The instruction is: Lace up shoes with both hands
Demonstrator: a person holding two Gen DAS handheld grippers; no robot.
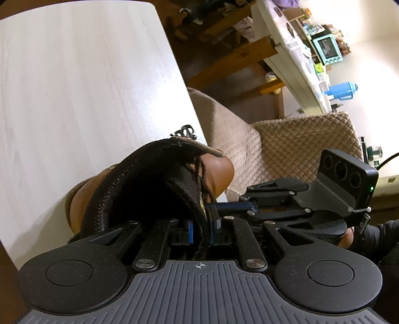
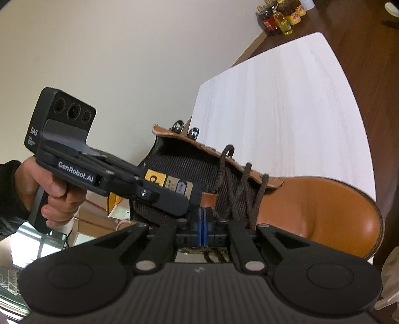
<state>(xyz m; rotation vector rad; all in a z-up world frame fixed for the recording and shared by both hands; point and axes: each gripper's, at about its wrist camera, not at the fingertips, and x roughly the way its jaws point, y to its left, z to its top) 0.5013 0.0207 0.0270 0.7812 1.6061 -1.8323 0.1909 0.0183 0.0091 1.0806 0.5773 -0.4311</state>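
A tan leather boot (image 2: 324, 199) with dark brown laces (image 2: 239, 184) lies on a white table (image 2: 286, 112). In the left wrist view the boot's black tongue (image 1: 149, 179) rises in front of the camera. My left gripper (image 1: 202, 226) is shut on the edge of the tongue, blue pads on either side of it. The left gripper also shows in the right wrist view (image 2: 192, 202), held by a hand at the tongue. My right gripper (image 2: 202, 224) is shut, blue pads pressed together beside the laces; whether a lace is pinched is hidden. It also shows in the left wrist view (image 1: 234, 206).
A quilted beige sofa (image 1: 299, 144) stands right of the table. A long white counter (image 1: 294, 57) holds a blue jug (image 1: 341, 91) and clutter. Bottles (image 2: 281, 17) stand on the dark floor beyond the table. Metal lace hooks (image 2: 185, 128) top the boot.
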